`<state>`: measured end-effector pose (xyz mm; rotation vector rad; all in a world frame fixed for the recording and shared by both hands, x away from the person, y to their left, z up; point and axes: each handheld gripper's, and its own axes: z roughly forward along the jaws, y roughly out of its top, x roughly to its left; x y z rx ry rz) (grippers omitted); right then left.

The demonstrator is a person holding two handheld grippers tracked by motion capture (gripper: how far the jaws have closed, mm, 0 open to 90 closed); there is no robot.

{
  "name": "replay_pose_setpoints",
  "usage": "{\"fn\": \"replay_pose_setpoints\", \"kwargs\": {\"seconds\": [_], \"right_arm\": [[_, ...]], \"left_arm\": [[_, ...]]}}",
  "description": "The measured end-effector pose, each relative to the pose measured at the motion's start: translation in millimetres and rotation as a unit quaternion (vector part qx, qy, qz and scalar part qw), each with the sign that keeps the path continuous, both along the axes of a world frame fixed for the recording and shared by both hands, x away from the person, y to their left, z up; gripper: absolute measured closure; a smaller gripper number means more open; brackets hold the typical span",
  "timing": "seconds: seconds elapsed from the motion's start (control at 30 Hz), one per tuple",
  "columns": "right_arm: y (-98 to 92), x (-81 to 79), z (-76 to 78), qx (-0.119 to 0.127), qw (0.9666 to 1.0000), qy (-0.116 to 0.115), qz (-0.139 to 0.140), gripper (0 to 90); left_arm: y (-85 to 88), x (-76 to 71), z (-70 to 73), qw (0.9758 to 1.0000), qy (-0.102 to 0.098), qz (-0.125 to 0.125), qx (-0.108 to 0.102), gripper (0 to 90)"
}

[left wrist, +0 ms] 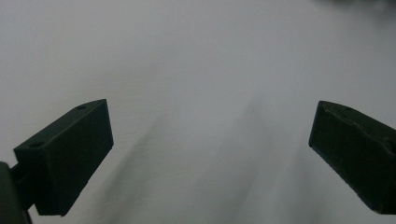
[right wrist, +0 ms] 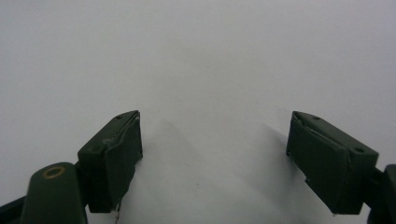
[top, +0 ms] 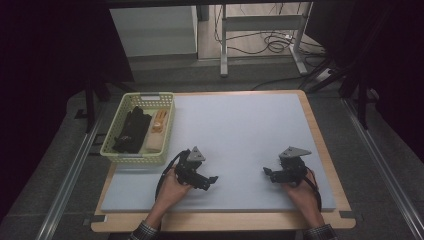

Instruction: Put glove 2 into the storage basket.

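My left gripper (top: 212, 180) rests low on the grey mat (top: 240, 130) at the front left, held by a hand, and points right. Its jaws stand wide apart with only bare mat between them in the left gripper view (left wrist: 210, 140). My right gripper (top: 267, 173) sits at the front right of the mat, pointing left toward the other. Its jaws are also apart and hold nothing in the right gripper view (right wrist: 215, 144). A pale green basket (top: 112, 152) stands at the mat's left edge, holding a black bundle (top: 131, 131) and orange and tan items (top: 157, 127).
The mat lies on a wooden table (top: 320, 150) with narrow wood margins at the right and front. Behind the table are a metal frame's legs (top: 224, 45) and floor cables (top: 275, 42). Dark curtains flank both sides.
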<state>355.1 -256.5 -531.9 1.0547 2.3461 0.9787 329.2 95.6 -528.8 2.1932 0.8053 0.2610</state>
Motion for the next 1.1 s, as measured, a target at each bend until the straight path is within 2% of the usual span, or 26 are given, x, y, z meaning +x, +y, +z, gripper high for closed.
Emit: {"fn": "replay_pose_setpoints", "kwargs": {"seconds": [0.63, 1.1], "right_arm": [[0.1, 0.0, 0.0, 0.000, 1.0000, 0.000, 0.000, 17.9], [0.0, 0.1, -0.1, 0.000, 1.0000, 0.000, 0.000, 17.9]], "left_arm": [[-15.3, -2.2, -16.8, 0.9993, 0.002, -0.012, 0.034, 0.3], [-14.7, -2.6, -17.8, 0.9994, 0.002, -0.011, 0.033, 0.0]]}}
